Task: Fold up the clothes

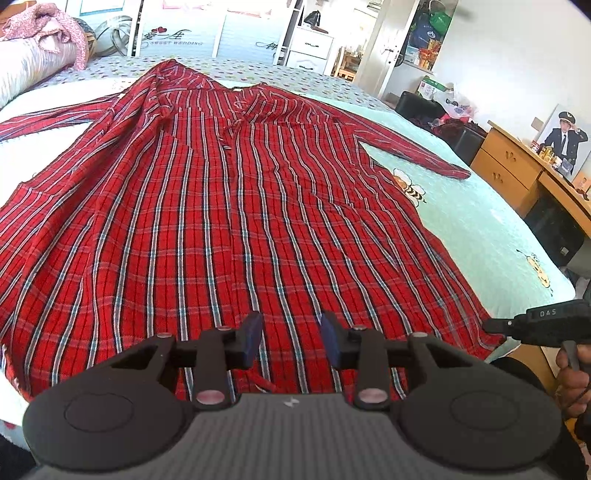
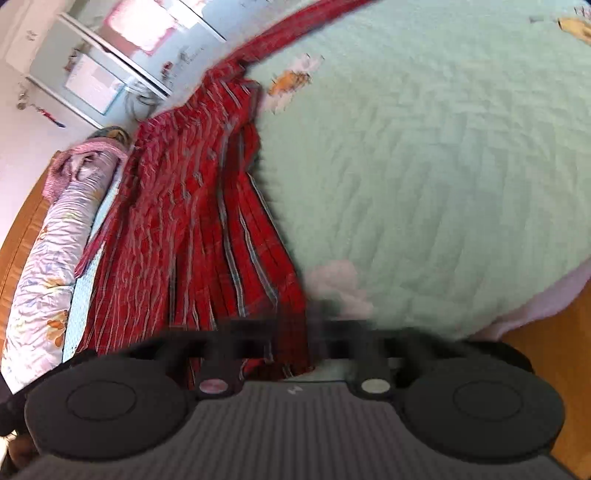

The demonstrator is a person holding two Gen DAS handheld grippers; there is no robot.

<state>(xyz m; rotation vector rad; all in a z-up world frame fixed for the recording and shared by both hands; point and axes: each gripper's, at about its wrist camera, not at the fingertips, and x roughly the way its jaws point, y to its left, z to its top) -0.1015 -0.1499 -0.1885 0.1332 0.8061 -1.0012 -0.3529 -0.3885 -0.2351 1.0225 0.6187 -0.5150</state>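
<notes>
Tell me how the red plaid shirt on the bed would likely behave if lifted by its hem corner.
Probably floppy: the red plaid shirt lies flat on the bedspread with soft ripples, so it should drape and sag. Likely light for its spread, being thin woven cloth. Its long sleeve would probably trail behind.

Bright bedroom: mint quilted bed (image 1: 476,221), white wardrobe (image 1: 177,26), wooden desk (image 1: 517,162) along the white wall.

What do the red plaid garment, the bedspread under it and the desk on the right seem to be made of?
Red plaid garment: soft woven cloth, probably cotton or flannel, matte, lying in loose wrinkles. Bedspread: pale green quilted fabric, with stitched ridges and embroidered bees. Desk: wood or wood veneer, light tan, smooth with a slight sheen.
</notes>
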